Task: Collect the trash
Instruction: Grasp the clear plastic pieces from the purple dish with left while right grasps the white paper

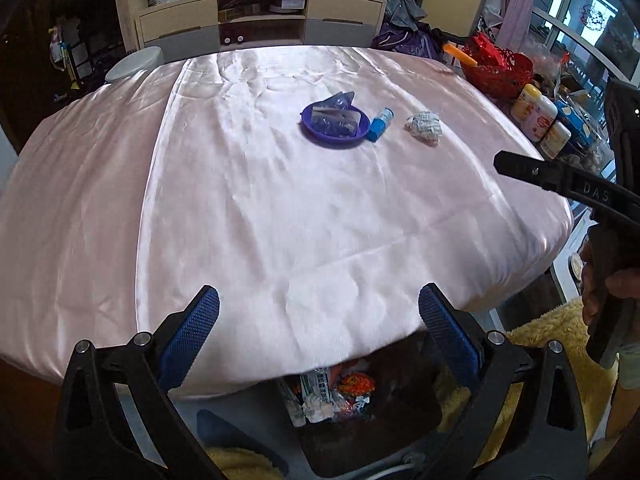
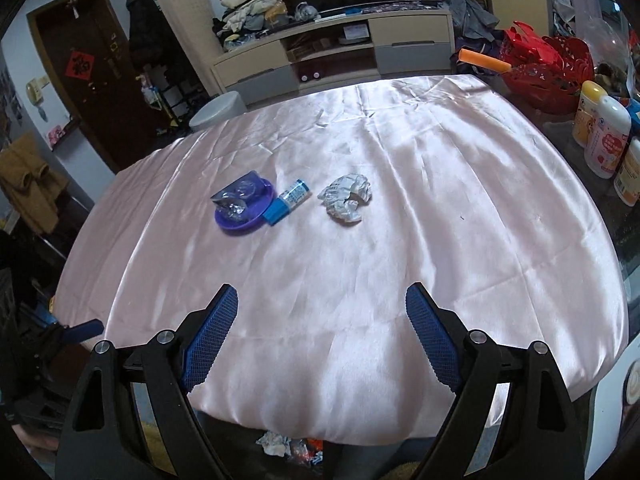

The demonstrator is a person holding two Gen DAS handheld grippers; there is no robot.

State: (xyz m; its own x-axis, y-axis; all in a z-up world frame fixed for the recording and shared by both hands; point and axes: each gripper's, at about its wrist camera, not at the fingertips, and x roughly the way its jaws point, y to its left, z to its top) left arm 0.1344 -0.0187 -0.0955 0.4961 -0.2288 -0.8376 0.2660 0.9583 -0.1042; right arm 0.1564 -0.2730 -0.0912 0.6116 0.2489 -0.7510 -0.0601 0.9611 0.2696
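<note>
The left gripper hangs above the near edge of the worktop, tilted steeply down, its blue-padded fingers spread wide with nothing between them. Below that edge, a dark bin on the floor holds wrappers.

Far across the pink cloth, a purple dish carries a clear crumpled packet. Just right of the dish, touching its rim, lies a small blue-capped tube. Further right, apart from the tube, sits a crumpled wad of white paper.

The right gripper is angled down over the near part of the cloth, its fingers also wide apart and empty. In the left wrist view it reaches in from the right edge, a hand wrapped round its handle. Bottles and a red basket stand at the worktop's right side.
</note>
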